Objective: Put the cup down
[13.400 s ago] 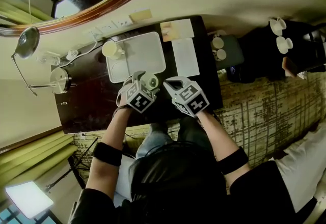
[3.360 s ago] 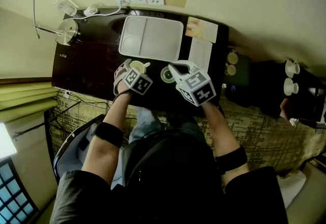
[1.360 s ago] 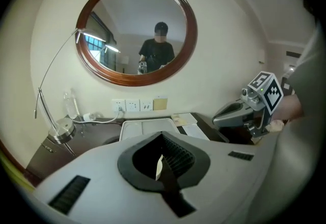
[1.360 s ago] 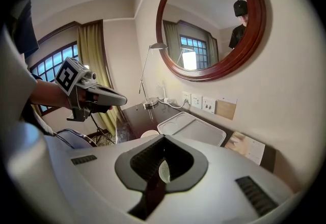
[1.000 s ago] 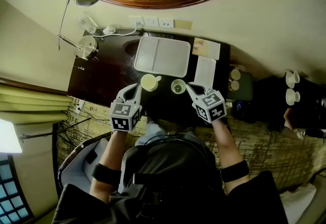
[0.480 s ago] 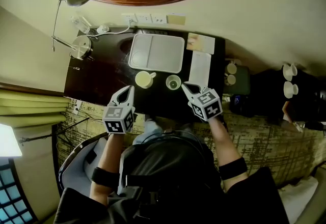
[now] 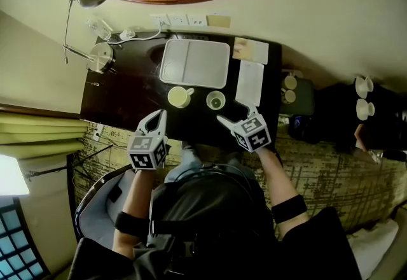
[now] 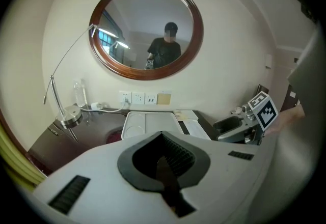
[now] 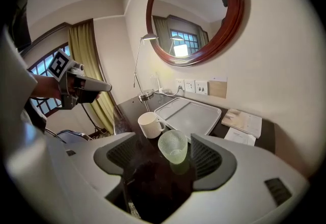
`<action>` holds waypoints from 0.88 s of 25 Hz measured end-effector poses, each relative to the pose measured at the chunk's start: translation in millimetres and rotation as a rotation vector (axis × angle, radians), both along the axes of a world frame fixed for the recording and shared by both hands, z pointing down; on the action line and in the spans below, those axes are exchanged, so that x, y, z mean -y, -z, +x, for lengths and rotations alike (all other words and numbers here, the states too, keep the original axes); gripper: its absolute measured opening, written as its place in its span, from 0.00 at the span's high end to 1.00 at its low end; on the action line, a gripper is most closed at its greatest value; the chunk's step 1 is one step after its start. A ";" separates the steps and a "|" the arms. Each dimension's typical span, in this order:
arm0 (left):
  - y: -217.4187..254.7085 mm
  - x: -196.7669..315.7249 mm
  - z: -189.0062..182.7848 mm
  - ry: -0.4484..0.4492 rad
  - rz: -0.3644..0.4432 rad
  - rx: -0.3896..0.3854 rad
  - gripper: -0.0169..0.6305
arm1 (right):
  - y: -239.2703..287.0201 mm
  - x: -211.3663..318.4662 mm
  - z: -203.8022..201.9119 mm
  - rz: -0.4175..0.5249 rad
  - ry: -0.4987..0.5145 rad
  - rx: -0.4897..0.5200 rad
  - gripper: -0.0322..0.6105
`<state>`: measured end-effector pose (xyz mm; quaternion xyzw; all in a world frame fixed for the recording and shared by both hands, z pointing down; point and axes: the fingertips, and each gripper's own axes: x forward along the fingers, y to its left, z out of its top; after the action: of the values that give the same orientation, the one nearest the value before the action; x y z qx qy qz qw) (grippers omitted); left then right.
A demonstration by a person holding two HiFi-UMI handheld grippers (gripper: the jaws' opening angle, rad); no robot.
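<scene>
Dark desk (image 7: 124,99), glass cup (image 7: 215,101), round mirror (image 8: 147,29)

Head view: high overhead, steeply down on whole desk (image 7: 127,100). L gripper view: off desk's front edge, facing back wall & mirror (image 8: 146,28). R gripper view: closer in, glass cup (image 9: 173,146) right ahead. All 3 share tray (image 7: 194,63).

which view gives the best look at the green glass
The right gripper view: the green glass sits mid-frame, close and whole. The head view shows it small from above; the left gripper view does not show it.
</scene>
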<state>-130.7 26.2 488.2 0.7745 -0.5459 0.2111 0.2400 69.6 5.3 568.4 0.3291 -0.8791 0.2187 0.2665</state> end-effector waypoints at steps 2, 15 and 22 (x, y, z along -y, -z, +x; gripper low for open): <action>-1.8 -3.5 0.3 0.003 -0.009 0.004 0.97 | -7.0 -2.4 -3.5 -0.002 0.009 -0.025 0.25; -6.9 -12.3 -6.3 0.054 -0.049 0.046 0.97 | -59.8 15.8 -28.3 -0.012 0.088 -0.119 0.18; -8.3 -10.7 -8.9 0.097 -0.043 0.087 0.97 | -99.4 28.7 -36.3 -0.016 0.118 -0.155 0.17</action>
<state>-139.6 36.9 496.5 0.7318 -0.5880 0.2445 0.2428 33.3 -23.4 667.8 0.2905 -0.8719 0.1836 0.3488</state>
